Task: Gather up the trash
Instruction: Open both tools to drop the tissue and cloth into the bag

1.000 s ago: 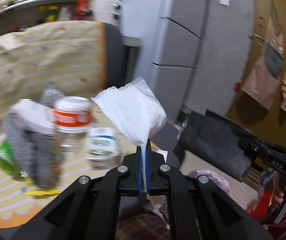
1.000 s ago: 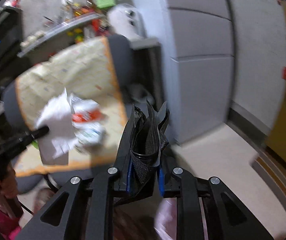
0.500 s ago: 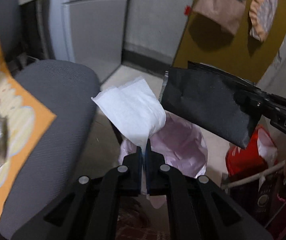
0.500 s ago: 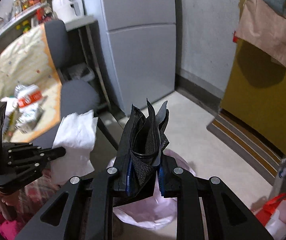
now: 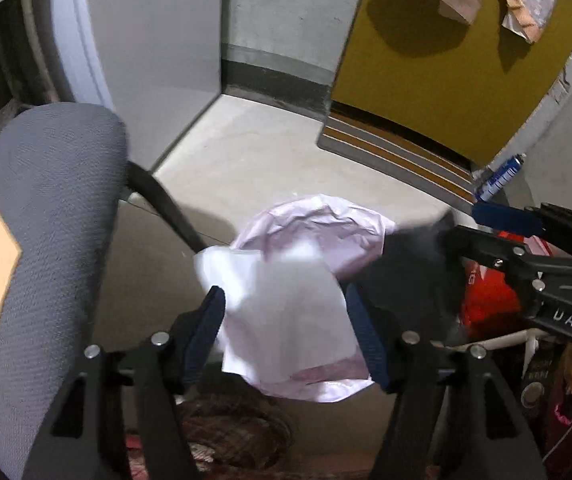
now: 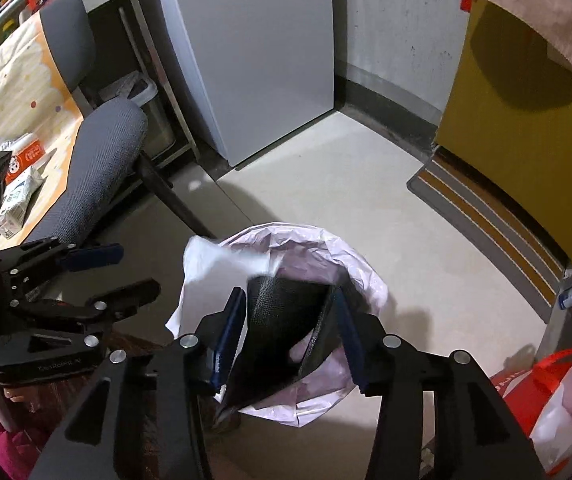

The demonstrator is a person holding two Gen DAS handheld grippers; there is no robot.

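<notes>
Both grippers hang over the bin with the pale pink liner (image 6: 327, 252), which stands on the floor just off the grey chair seat (image 6: 98, 168).

Left gripper (image 5: 286, 328): jaws spread wide. The white tissue (image 5: 286, 320) sits between them, blurred; cannot tell if it touches either finger. Judged to be dropping, not gripped.

Right gripper (image 6: 289, 336): jaws also apart. The black wrapper (image 6: 282, 320) lies slack in the gap, leaning on the left finger, its lower corner down toward the liner.

Risks:
- The tissue is light and broad. Seen from the right wrist, it (image 6: 206, 276) hangs at the liner's 9 to 10 o'clock edge, so it may drape over the rim or slide to the floor.
- The wrapper could catch on a finger pad and stay up.
- The two items may foul each other, since they fall side by side.

View differences:
- The right wrist shows the tabletop at 9 o'clock with more litter: an orange-labelled container (image 6: 26, 152) and a small carton (image 6: 16, 200). Task judged unfinished.
- The left wrist hides the table, but shows the right gripper (image 5: 457, 236) from the side at 3 o'clock, fingers parted.
- Red and white bag (image 6: 553, 404): fuller in the right view.
</notes>
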